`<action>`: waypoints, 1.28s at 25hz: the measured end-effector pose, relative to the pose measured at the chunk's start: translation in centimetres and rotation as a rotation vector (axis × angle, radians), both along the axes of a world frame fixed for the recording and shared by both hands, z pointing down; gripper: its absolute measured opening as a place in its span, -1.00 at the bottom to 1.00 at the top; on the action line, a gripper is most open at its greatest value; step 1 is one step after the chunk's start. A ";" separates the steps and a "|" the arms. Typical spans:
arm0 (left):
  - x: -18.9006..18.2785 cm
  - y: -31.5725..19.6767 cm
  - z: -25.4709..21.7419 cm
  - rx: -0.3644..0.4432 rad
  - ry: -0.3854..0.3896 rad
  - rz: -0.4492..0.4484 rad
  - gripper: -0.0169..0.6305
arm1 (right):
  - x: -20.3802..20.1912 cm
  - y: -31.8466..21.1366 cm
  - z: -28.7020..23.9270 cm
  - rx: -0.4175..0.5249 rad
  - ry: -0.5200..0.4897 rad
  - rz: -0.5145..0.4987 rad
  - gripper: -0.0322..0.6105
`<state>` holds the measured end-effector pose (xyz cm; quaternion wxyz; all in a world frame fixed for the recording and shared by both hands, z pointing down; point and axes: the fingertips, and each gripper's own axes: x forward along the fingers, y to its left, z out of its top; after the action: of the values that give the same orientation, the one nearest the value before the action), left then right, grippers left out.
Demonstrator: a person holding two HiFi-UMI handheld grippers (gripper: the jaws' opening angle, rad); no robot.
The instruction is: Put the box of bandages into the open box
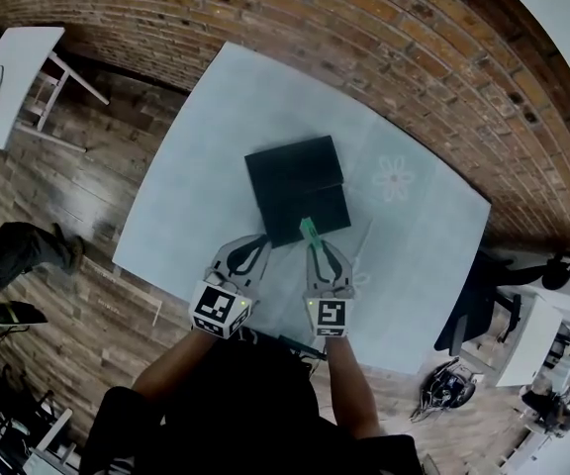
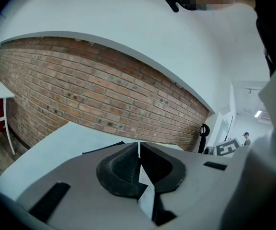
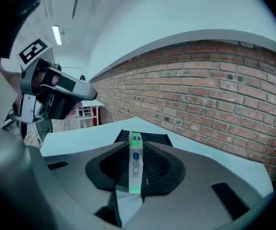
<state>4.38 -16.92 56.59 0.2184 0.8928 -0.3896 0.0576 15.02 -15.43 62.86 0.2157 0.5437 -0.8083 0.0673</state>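
Observation:
A thin green and white box of bandages (image 3: 135, 163) stands on edge between the jaws of my right gripper (image 3: 135, 169), which is shut on it. In the head view the box of bandages (image 1: 309, 230) pokes out over the near edge of the black open box (image 1: 297, 188), held by the right gripper (image 1: 313, 240). The open box (image 3: 145, 138) shows just beyond the jaws. My left gripper (image 1: 258, 241) hovers at the open box's near left corner. Its pads meet with nothing between them, so the left gripper (image 2: 139, 169) is shut.
The white table (image 1: 206, 146) carries the open box, with a faint flower print (image 1: 395, 179) to the box's right. A brick wall (image 1: 384, 38) runs behind the table. A small white table (image 1: 13, 77) stands far left, a black chair (image 1: 478, 300) at the right.

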 end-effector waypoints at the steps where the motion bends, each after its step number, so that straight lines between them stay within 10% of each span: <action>1: 0.0 -0.1 0.1 0.000 0.001 0.000 -0.82 | 0.0 -0.2 0.2 0.002 0.018 -0.010 -0.59; 32: -0.2 -0.7 1.8 -0.038 -0.001 -0.019 -0.82 | -1.6 -2.1 9.0 0.061 0.746 -0.501 -0.59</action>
<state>4.14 -17.65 58.35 0.2359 0.8848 -0.3968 0.0635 13.41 -17.49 71.82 0.4860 0.3243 -0.7836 -0.2114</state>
